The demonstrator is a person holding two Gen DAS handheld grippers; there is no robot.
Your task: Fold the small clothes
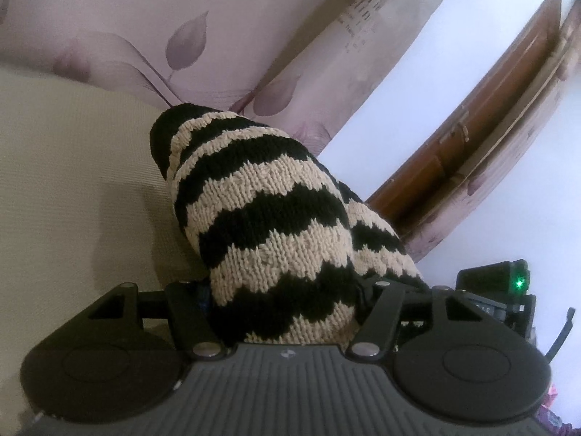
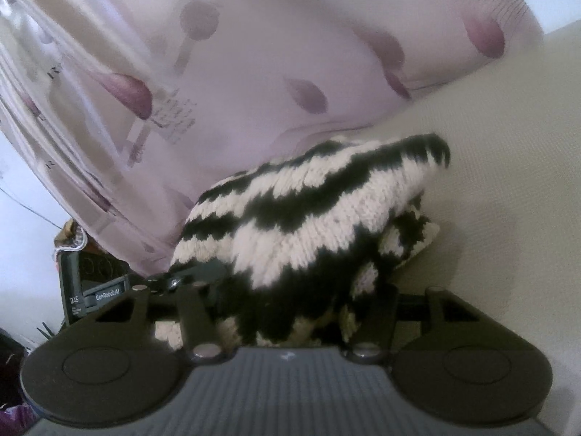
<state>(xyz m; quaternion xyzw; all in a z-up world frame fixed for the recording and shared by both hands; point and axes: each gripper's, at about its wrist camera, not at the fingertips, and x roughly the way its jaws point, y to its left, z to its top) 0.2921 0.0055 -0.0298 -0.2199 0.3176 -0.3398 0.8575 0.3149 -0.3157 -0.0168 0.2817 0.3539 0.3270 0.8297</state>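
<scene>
Striped knit garment (image 1: 276,225) gripped in left hand-held gripper (image 1: 287,312) and right hand-held gripper (image 2: 290,312), lifted above cream surface (image 1: 72,181), near curtain (image 2: 254,54).

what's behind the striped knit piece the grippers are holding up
Behind the striped knit hang a lilac leaf-print curtain and a cream surface. The knit covers both grippers' fingertips.

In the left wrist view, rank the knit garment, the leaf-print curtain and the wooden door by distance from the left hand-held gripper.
1. Knit garment: draped over the left hand-held gripper, centre.
2. Leaf-print curtain: behind the garment, upper left.
3. Wooden door: beyond the curtain's edge, right.
</scene>
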